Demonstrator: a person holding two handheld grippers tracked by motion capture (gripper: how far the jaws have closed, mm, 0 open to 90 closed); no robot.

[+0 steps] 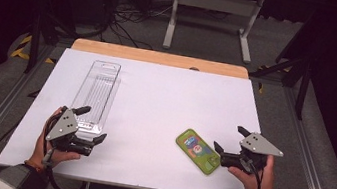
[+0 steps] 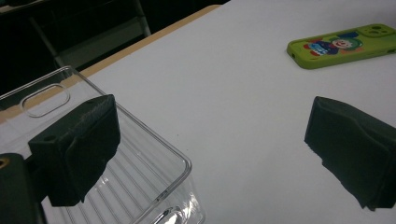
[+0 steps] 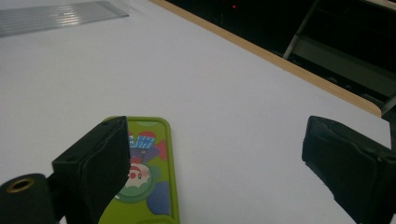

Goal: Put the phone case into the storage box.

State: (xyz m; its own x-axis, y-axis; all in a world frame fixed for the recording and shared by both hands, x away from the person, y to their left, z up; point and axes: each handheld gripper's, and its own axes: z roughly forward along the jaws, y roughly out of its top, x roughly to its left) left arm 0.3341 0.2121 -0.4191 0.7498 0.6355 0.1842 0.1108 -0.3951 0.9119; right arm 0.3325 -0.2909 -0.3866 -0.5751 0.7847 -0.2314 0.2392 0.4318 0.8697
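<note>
While the left tongs (image 1: 90, 124) hover low at the near end of the clear plastic tray (image 1: 98, 89), their jaws stand wide apart and grasp nothing. From the high view one jaw sits over the tray's near end and the other reaches past its near right corner, so that corner lies between them; whether either jaw touches the plastic cannot be told. Seen along the left tongs (image 2: 212, 149), the tray (image 2: 154, 172) runs away to the left with one jaw in front of its ribbed floor, and the other jaw hangs over bare white counter (image 2: 243, 93) well to the right of it.

On the right side, the right tongs (image 1: 228, 139) are likewise released, jaws spread and empty. The green phone case (image 1: 197, 150), printed with a cartoon figure, lies flat on the counter (image 1: 165, 99) just left of them, its near right end close beside the lower jaw. Looking along the right tongs (image 3: 215, 161), the case (image 3: 152, 186) lies partly behind the left-hand jaw and reaches into the gap, while the other jaw stands well clear of it over plain counter.

Tray and case lie well apart, the tray on the left half, the case right of the middle near the front edge
</note>
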